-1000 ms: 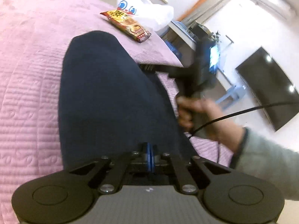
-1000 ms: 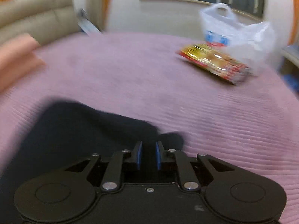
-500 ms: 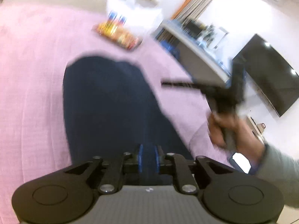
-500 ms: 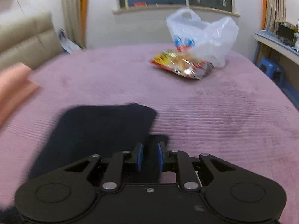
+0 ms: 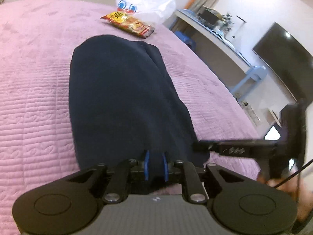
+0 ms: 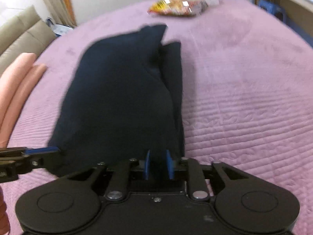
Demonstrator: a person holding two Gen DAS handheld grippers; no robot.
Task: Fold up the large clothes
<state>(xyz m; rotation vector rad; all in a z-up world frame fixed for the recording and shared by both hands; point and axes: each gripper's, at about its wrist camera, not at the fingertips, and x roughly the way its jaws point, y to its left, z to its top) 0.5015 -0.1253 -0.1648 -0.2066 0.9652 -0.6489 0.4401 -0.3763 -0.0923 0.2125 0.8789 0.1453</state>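
**On the pink bed: navy garment folded lengthwise**

Across the pink bedspread [image 5: 35, 90] lies the folded navy garment [image 5: 121, 98], its long axis running away from me toward the snack packet [image 5: 128, 23]. My left hand-held gripper [image 5: 156, 166] and right hand-held gripper [image 6: 158, 164] hover at its near end, jaws slightly parted, the right's just opening, gripping nothing.

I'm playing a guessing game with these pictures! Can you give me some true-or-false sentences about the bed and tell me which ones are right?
1. The dark blue garment lies on a pink bedspread. True.
2. The snack packet sits on top of the garment. False: it lies apart on the bedspread, beside the white plastic bag.
3. The plastic bag has cartoon eyes. True.
4. The left gripper is holding the snack packet. False: its jaws are slightly apart over the garment's near edge.
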